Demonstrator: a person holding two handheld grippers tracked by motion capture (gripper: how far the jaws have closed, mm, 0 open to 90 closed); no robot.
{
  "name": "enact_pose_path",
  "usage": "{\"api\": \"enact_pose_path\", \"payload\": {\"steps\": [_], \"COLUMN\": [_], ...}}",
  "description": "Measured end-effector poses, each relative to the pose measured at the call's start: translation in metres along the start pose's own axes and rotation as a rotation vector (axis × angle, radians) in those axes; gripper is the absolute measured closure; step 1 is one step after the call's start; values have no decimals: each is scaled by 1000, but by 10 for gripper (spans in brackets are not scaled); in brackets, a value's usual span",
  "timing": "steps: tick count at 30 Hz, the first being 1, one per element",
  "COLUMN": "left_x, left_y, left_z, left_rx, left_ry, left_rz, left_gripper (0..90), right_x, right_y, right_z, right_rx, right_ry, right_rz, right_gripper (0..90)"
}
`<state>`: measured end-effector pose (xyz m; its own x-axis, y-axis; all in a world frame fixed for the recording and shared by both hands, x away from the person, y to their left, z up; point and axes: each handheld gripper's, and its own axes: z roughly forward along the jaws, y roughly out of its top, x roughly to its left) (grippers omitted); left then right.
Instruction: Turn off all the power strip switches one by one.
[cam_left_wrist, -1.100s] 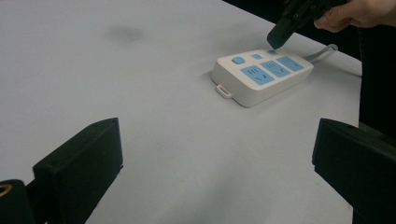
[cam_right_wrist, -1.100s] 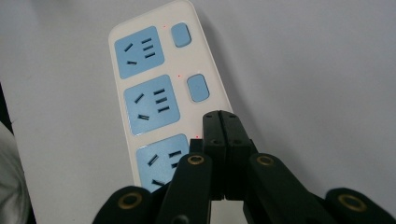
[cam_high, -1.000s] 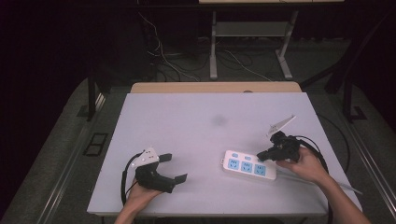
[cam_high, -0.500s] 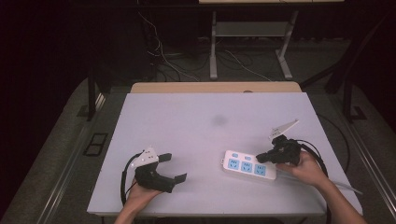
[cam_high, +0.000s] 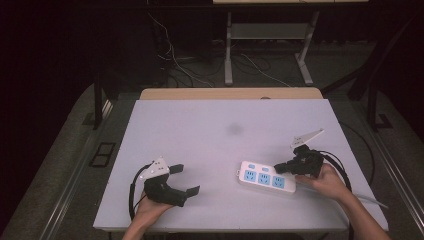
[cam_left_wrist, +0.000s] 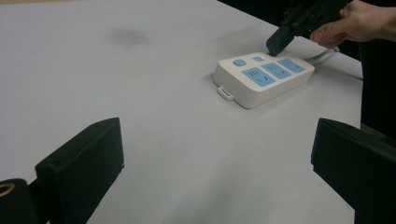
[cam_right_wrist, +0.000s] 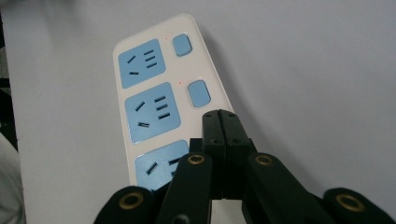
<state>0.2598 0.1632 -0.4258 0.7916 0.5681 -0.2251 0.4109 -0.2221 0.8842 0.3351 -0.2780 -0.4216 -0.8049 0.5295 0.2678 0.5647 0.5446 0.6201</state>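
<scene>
My left gripper (cam_high: 184, 181) rests near the front left edge of the white table (cam_high: 200, 130), its jaws spread wide apart with nothing between them.

Farther right sits a white power strip (cam_high: 266, 179) with three blue sockets in a row and small blue buttons alongside them. I can read no brand or writing on it; in the right gripper view tiny red dots show beside the buttons (cam_right_wrist: 199, 93). The strip lies flat, its long axis running across the table from left to right and angled slightly toward the front edge at its right end, where a white cable (cam_high: 367, 199) leaves it.

My right gripper (cam_right_wrist: 219, 116) has its jaws pressed fully together, holding nothing. The joined tips sit over the strip's right end, beside the third socket and just short of the second button; whether they touch the casing I cannot tell.

Compared with a second ago, my right hand (cam_high: 330, 181) has shifted slightly and the strip lies where it was; my left gripper has not moved.
</scene>
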Motion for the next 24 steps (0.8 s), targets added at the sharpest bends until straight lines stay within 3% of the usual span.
{"api": "enact_pose_path", "payload": {"steps": [24], "left_x": [2], "left_y": [-1], "left_z": [0], "left_rx": [3], "left_ry": [2], "left_rz": [-4], "left_gripper": [8], "right_x": [6], "right_y": [1], "right_z": [-1], "right_rx": [-14], "right_ry": [-15], "right_rz": [-23], "right_gripper": [900]}}
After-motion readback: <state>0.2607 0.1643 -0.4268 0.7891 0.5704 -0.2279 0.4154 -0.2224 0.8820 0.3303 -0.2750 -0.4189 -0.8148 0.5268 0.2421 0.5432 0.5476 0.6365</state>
